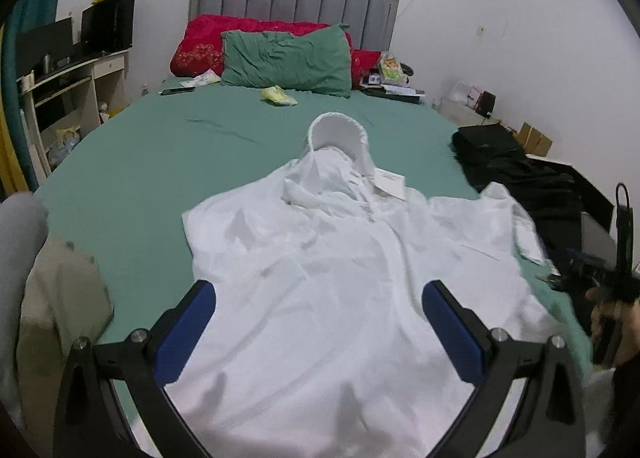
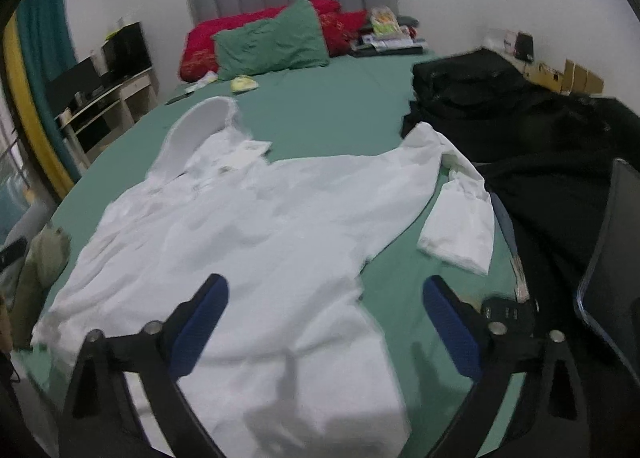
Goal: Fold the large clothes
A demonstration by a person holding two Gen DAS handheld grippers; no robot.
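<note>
1. Open green bed (image 1: pixel 132 162) left of the white hooded garment (image 1: pixel 320 258): clear passage there.
2. On the right, a black clothing heap (image 2: pixel 520 118) touches the garment's sleeve (image 2: pixel 460 218); tight there.
3. Beyond the hood, free sheet up to the green pillow (image 1: pixel 286 58) and a small yellow item (image 1: pixel 279 95).
4. A beige garment (image 1: pixel 60 298) crowds the near left edge.
5. Both tongs hover spread wide, nothing between the jaws.

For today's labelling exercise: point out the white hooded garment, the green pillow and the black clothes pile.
White hooded garment (image 1: pixel 320 278): left wrist view, on its chest panel.
Green pillow (image 1: pixel 286 60): left wrist view, on its creased middle.
Black clothes pile (image 2: pixel 520 118): right wrist view, on its top folds.
</note>
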